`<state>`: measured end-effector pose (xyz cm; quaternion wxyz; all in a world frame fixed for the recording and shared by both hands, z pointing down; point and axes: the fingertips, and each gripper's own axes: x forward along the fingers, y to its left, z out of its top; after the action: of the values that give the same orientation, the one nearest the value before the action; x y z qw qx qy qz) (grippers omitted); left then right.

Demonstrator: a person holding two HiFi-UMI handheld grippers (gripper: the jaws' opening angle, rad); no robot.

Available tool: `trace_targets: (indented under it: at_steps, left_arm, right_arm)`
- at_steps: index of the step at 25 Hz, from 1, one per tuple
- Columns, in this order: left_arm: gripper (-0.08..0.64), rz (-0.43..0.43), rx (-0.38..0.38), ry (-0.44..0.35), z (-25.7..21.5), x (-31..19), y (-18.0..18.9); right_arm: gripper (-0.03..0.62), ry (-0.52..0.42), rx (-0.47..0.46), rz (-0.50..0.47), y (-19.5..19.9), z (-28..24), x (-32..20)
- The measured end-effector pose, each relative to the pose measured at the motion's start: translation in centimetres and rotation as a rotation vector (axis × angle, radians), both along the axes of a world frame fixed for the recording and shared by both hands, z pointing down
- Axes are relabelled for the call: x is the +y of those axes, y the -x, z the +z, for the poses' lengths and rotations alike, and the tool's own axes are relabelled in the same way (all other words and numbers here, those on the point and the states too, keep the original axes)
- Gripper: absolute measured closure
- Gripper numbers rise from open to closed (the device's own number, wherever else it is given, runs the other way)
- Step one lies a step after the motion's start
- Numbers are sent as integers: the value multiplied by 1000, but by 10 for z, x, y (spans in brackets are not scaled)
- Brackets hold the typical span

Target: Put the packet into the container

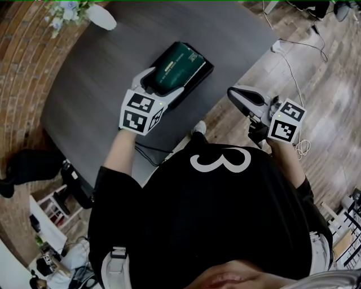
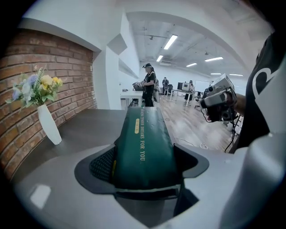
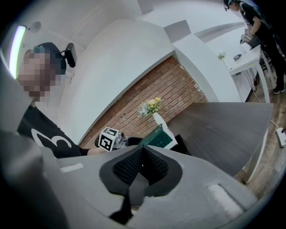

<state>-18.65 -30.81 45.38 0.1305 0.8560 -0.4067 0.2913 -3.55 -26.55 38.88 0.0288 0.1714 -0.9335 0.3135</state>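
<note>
My left gripper is shut on one end of a dark green packet with gold print. The packet slants over a black container on the dark grey table; whether its far end touches the container I cannot tell. In the left gripper view the packet fills the gap between the jaws and runs straight ahead. My right gripper is off the table's right edge, over the wooden floor, jaws shut on nothing. From there the packet and container show at a distance.
A white vase with flowers stands at the table's far left by the brick wall. Cables and a power strip lie on the floor to the right. People stand at desks far back in the room.
</note>
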Motion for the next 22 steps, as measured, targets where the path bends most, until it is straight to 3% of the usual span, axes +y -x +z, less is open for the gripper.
trace_targets:
  at_steps: [18, 22]
  left_arm:
    - [132, 39, -20, 138, 54, -14, -5]
    - [129, 46, -18, 136, 55, -18, -8]
  right_arm:
    - [591, 60, 8, 42, -9, 25, -7]
    - [591, 62, 13, 40, -10, 24, -8]
